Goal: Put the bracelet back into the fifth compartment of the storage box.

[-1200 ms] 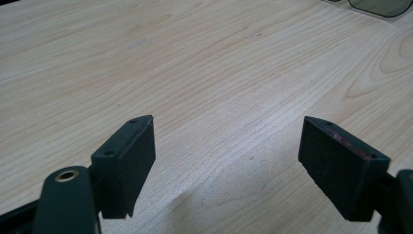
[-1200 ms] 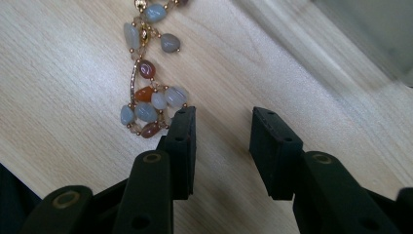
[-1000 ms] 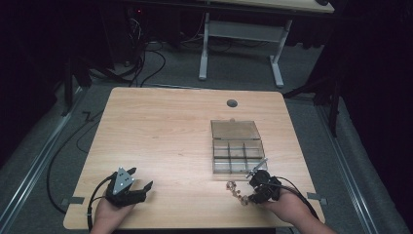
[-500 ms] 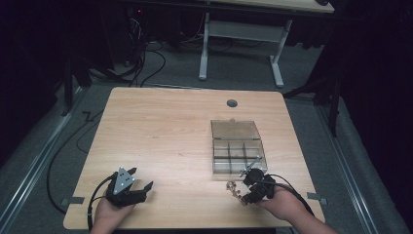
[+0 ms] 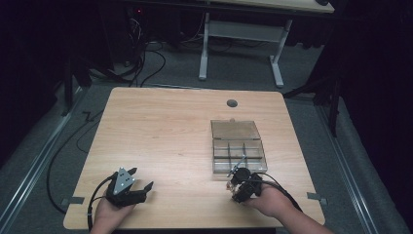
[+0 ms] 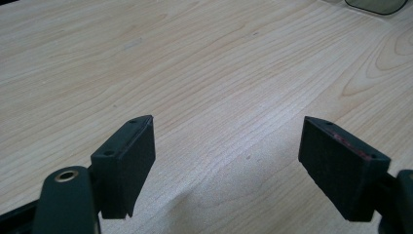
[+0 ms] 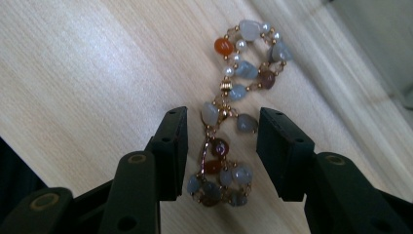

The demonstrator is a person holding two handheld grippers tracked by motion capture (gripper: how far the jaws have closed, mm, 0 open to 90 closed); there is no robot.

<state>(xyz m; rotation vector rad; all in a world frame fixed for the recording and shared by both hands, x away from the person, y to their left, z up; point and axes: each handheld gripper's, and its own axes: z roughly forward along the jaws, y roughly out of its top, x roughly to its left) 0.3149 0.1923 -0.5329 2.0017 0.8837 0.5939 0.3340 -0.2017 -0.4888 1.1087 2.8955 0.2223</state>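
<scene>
A beaded bracelet (image 7: 219, 147) of grey, white and orange stones on a gold chain lies twisted on the wooden table (image 5: 165, 136). My right gripper (image 7: 223, 117) is open, with one jaw on each side of the bracelet's middle and neither jaw pressing it. In the high view the right gripper (image 5: 238, 183) sits near the table's front right, just in front of a clear compartment box (image 5: 213, 146), and the bracelet (image 5: 228, 185) peeks out at its left. My left gripper (image 5: 141, 178) rests at the front left, open and with nothing in it (image 6: 226, 131).
The clear box has its lid laid open toward the back. A round cable hole (image 5: 232, 103) sits near the table's far edge. Cables trail off the front edge from both grippers. Bare wood spreads across the table's left and middle.
My right gripper has moved left along the front of the box until its jaws straddle the bracelet. The left gripper has stayed put.
</scene>
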